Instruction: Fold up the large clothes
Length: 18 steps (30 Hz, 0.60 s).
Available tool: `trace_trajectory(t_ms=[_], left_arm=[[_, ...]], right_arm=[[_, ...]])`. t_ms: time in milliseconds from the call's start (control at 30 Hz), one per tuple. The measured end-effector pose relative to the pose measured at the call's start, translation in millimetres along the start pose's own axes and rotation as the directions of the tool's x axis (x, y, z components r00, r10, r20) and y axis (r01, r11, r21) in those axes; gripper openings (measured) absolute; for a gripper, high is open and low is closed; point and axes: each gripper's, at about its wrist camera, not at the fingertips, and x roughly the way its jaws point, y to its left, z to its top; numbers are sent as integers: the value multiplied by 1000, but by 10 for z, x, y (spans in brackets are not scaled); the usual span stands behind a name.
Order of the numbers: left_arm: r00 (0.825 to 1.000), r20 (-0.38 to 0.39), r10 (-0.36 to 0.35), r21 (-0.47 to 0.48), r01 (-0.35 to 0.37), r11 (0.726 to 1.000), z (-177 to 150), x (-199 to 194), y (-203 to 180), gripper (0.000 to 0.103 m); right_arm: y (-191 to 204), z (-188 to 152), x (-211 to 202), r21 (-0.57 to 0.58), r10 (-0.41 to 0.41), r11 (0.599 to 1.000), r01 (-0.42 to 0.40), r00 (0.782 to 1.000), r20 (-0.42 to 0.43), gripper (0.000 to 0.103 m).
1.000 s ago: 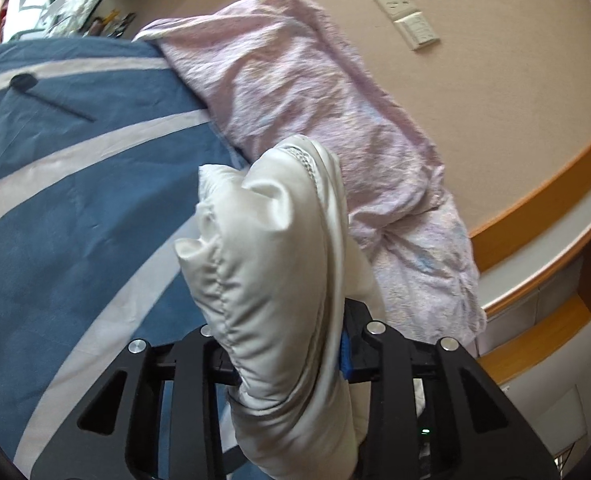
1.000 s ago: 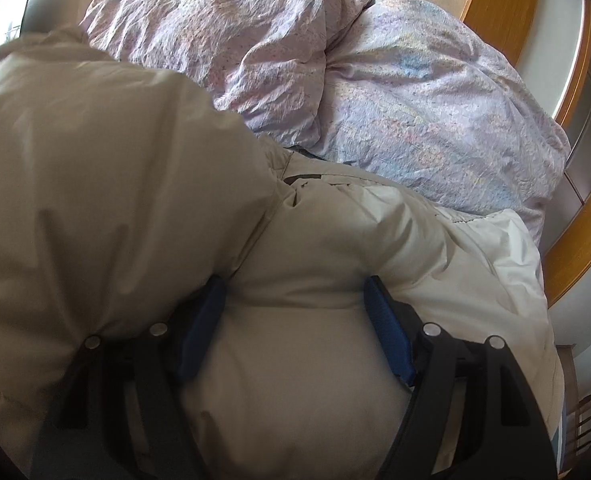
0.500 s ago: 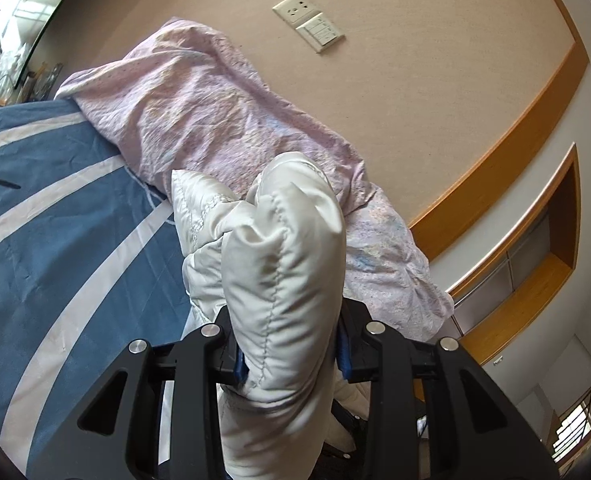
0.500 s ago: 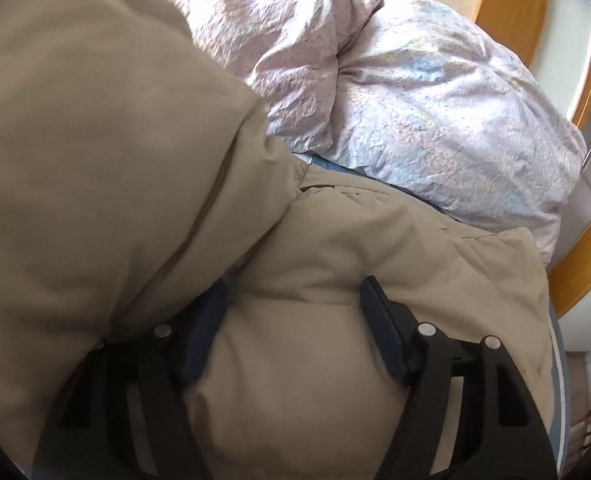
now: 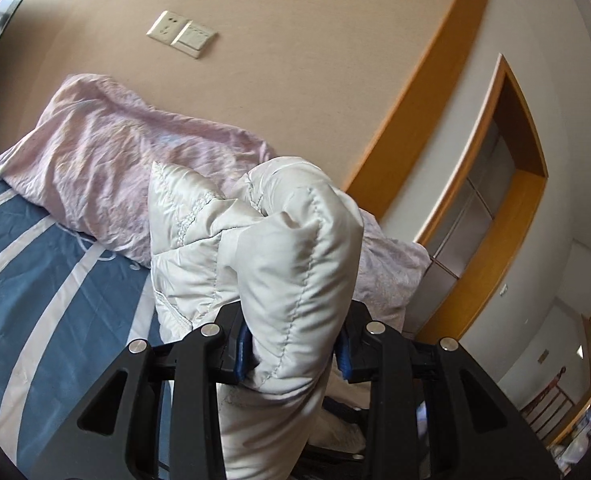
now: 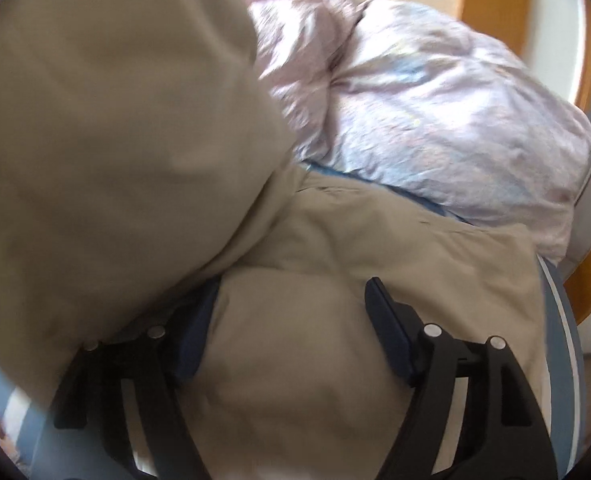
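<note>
the left claw (image 5: 293, 354) was clamped on a thick fold of the padded cream jacket (image 5: 291, 256); both blue pads (image 5: 241, 350) pressed into the quilted fabric, which bulged up above the fingers and hung down below them. the held fold stood raised over the bed (image 5: 39, 304), with its blue sheet and pale stripes to the left. more of the jacket, with a line of stitching, sat just behind and left of the held part. behind it a crumpled pink duvet (image 5: 107, 176) lay along the beige wall (image 5: 295, 60), which carried a socket and switch plate (image 5: 182, 34). a wooden trim (image 5: 419, 76) ran up the wall to the right, beside a wood-framed recess.

in the right wrist view, which was blurred, the right claw (image 6: 287, 316) had its jaws set wide and opening, with a broad hump of the same jacket (image 6: 303, 344) between them. its right pad (image 6: 387, 328) lay on the cloth, and the left pad was half buried under a big fold. whether the pads pressed on the fabric could not be told for sure. a large swell of the jacket filled the left half of that view, rising above the claw. past it lay the pink duvet (image 6: 435, 120), and a thin strip of blue sheet showed between jacket and duvet.
</note>
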Motion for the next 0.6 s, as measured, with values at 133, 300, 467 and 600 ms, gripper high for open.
trace_trajectory(t_ms=[133, 300, 467, 600], left_arm=[[1000, -10, -8, 24, 9, 1000, -59, 45, -103, 33], [999, -34, -39, 75, 41, 996, -168, 144, -328, 33], [991, -105, -86, 172, 103, 980, -393, 331, -688, 33], [978, -174, -114, 222, 152, 963, -595, 507, -911, 33]], right_arm=[[-374, -131, -297, 80, -66, 995, 63, 997, 38, 75], [-672, -284, 63, 160, 3, 987, 15, 994, -108, 76], [-902, -323, -181, 247, 26, 969, -16, 999, -37, 75], [-1197, -414, -365, 309, -13, 951, 17, 1000, -14, 76]])
